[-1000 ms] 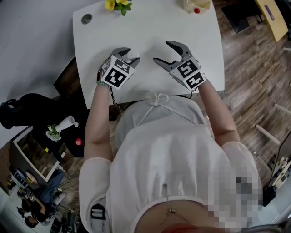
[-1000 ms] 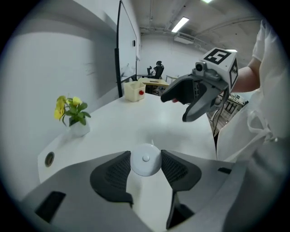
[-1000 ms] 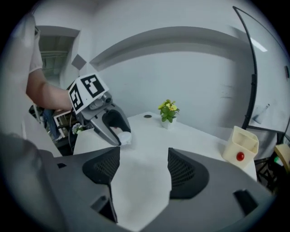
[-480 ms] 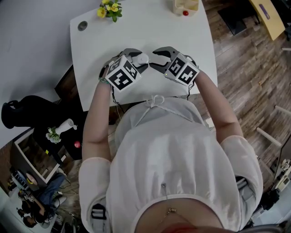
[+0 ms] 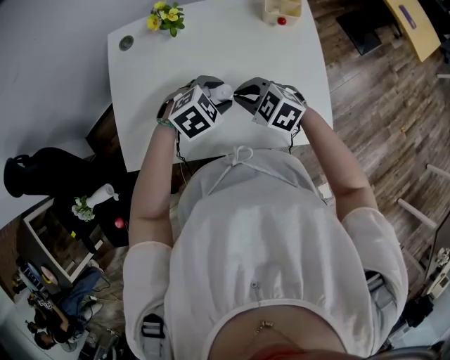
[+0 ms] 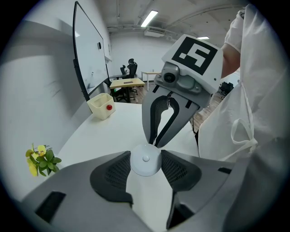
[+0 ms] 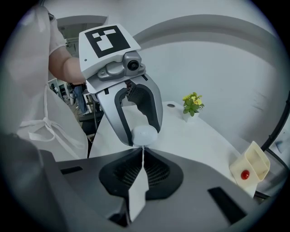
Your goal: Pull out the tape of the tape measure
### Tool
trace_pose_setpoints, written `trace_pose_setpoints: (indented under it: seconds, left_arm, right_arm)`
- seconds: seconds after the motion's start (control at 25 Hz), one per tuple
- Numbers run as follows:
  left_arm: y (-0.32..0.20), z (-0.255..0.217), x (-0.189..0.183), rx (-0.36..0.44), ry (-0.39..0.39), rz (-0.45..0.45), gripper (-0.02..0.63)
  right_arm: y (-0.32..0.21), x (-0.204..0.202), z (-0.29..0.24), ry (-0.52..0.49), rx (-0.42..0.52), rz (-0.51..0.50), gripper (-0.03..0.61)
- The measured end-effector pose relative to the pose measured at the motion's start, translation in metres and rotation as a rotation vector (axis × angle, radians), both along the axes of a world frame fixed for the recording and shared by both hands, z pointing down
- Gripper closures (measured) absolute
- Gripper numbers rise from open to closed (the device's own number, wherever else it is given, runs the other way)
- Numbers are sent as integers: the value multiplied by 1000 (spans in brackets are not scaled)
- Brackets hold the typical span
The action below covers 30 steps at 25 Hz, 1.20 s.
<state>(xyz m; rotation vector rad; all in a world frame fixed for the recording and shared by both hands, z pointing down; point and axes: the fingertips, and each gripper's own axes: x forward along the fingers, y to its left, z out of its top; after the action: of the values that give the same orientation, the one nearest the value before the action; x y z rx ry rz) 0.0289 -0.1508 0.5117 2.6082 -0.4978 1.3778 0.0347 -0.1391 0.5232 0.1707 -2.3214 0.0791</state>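
Between the two tongs, over the near part of the flat white worktop point(image 5: 211, 49), sits the small round white tape measure point(image 6: 145, 159). The left tongs point(image 5: 216, 95) clamp it at a middling spread, one dark ribbed pad point(image 6: 118, 171) pressed to each side of its disc. A thin white strip of tape point(image 7: 143, 148) leaves the tape measure's edge and runs into the right tongs point(image 7: 143, 155). Their jaws have just been closing and now stand tip to tip, with that strip pinched between them.

Both tongs slant downward and lean in toward the tape measure, nearly nose to nose, their marker cubes turned upward. Behind them two bare forearms converge on the tape measure from the person's white-clad body.

Well beyond the tape measure, on the far left, stands a small pot of yellow flowers point(image 5: 163, 15). On the far right, also well beyond it, is a cream box with a red ball point(image 5: 280, 10).
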Motion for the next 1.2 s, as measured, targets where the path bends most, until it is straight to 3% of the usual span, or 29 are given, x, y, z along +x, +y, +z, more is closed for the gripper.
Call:
trace_pose_setpoints:
  seconds: [0.2,0.88,1.2]
  left_arm:
    - [1,1,1,-3,9,-25,387]
    - [-2,0,1,-6,83,-125,387]
    - [-11,9,-34,-2,45,-226,387]
  right_arm:
    - [1,1,2,8,-14,5,566]
    - [-3,10,-1,38,-92,175,571]
    - [-11,33,5,71,-114,280,571]
